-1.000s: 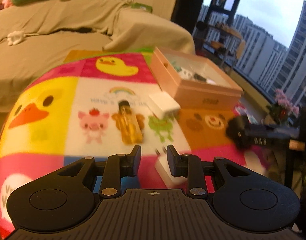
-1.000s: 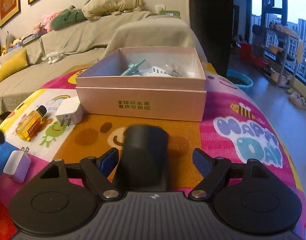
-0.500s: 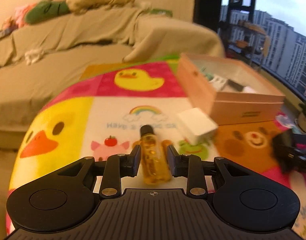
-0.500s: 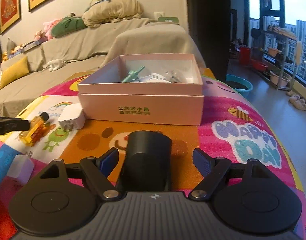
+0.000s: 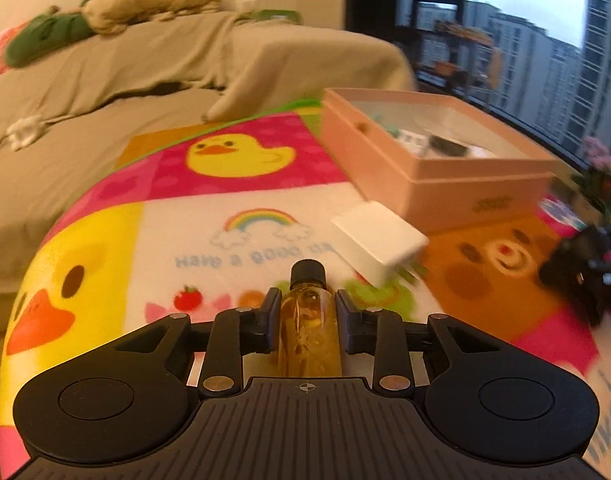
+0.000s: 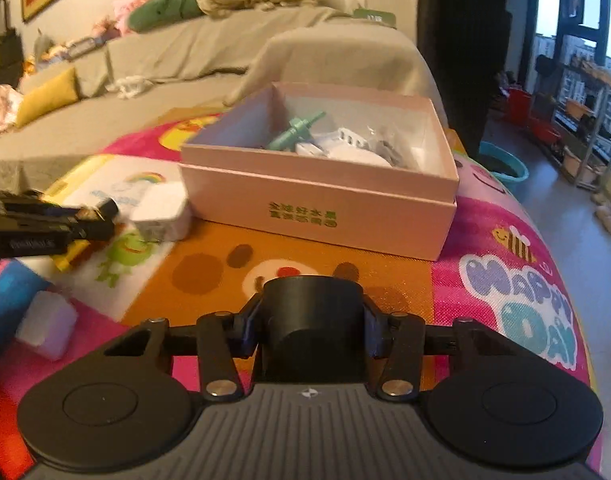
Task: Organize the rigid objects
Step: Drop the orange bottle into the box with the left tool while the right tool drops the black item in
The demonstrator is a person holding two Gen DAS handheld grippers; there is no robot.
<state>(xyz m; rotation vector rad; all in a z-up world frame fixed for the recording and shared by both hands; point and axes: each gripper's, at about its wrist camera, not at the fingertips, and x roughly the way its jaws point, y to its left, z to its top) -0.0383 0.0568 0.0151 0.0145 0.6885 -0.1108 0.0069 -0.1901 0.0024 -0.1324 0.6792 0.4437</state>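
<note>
My left gripper (image 5: 307,312) is shut on a small amber bottle (image 5: 308,328) with a black cap, low over the cartoon blanket. My right gripper (image 6: 311,322) is shut on a black cylinder (image 6: 313,320), held above the orange bear patch in front of the pink box (image 6: 321,204). The box is open and holds a green plastic piece (image 6: 295,132) and white parts. A white charger (image 5: 379,242) lies between the bottle and the box; it also shows in the right wrist view (image 6: 161,218). A lilac-white charger (image 6: 45,326) lies at the lower left.
The colourful blanket (image 6: 517,292) covers a rounded surface that drops off at the sides. A covered sofa (image 5: 105,80) with cushions stands behind. A shelf and a teal basin (image 6: 503,164) stand on the floor at the right by the window.
My left gripper moved forward from the lilac charger to the amber bottle and closed on it. My right gripper closed on the black cylinder and moved closer to the box.
</note>
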